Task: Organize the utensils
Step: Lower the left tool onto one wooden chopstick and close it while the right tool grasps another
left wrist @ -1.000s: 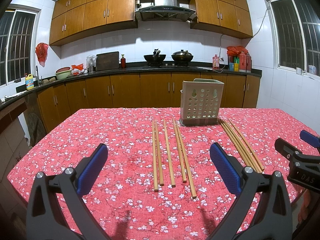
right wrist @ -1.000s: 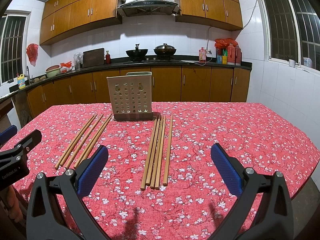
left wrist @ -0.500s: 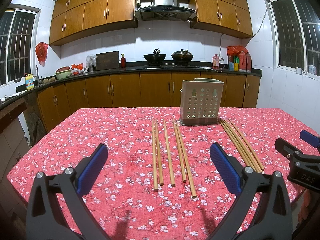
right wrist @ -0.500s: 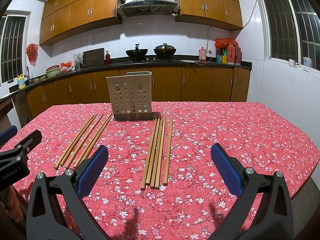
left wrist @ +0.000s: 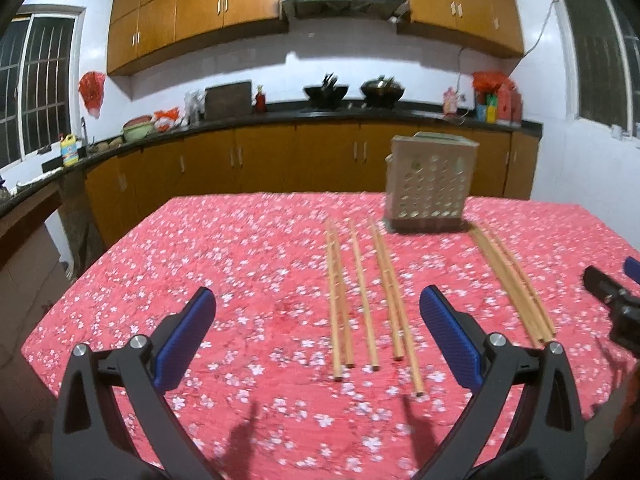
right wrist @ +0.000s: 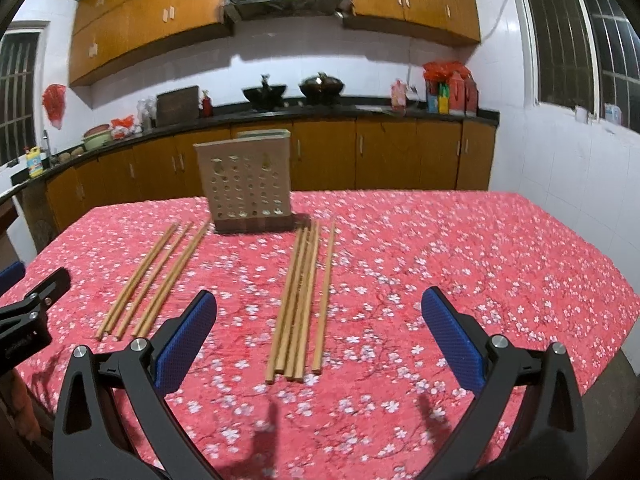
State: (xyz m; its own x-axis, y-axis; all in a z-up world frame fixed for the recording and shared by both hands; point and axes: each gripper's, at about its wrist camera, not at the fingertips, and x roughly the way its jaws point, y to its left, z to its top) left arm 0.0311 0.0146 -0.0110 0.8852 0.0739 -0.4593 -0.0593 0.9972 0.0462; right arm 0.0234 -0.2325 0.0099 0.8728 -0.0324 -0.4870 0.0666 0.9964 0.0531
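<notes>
Both views motion-blurred, holder point(left wrist: 430, 184) contents unseen; left gripper point(left wrist: 316, 322) and right gripper point(right wrist: 320, 322) spread wide, empty, chopsticks point(right wrist: 300, 300) lying ahead between fingers on floral tablecloth point(right wrist: 460, 264), kitchen counter point(right wrist: 280, 114) beyond.

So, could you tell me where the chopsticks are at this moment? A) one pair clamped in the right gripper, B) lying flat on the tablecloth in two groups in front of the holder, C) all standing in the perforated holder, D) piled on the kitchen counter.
B: one group of chopsticks and a second group of chopsticks lie flat on the floral tablecloth before the perforated holder, while both grippers are open and hold nothing.
</notes>
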